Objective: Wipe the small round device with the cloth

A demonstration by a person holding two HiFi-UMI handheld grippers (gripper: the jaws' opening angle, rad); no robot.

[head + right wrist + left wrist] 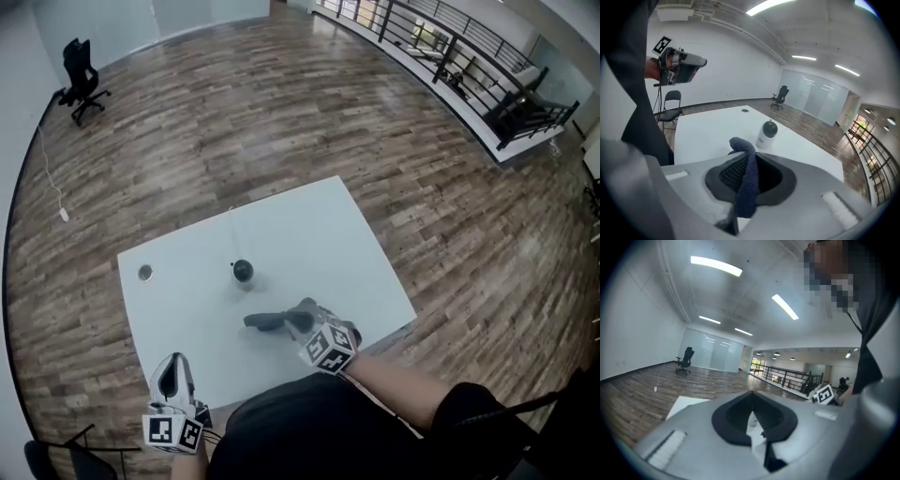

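Black office chair (80, 77): far left, on the brown wood-plank floor (281, 103), well apart from everything else
Surface: a white rectangular top (314, 239) seen cornerwise from the head view, with a small round hole (144, 273) near its left corner
Left claw (172, 367): at the near-left corner of the surface, beside the person's dark-clothed body; its marker cube (174, 433) faces the camera; the left gripper view shows its black pads (736, 420) brought together with nothing between them
Small round device (243, 272): a white body with a black domed top, standing upright near the middle of the surface; nothing touches it, and both claws are on the person's side of it
Dark blue-grey cloth (264, 322): pinched in the right claw, with one end sticking out to the left above the surface, near the device but apart from it; the right gripper view shows it as a folded strip running up between the pads and curling over at the top
Right claw (298, 322): narrow, closed on the cloth, held over the near part of the surface and pointing towards the device
Black metal railing (469, 56): far right, along the edge of the floor
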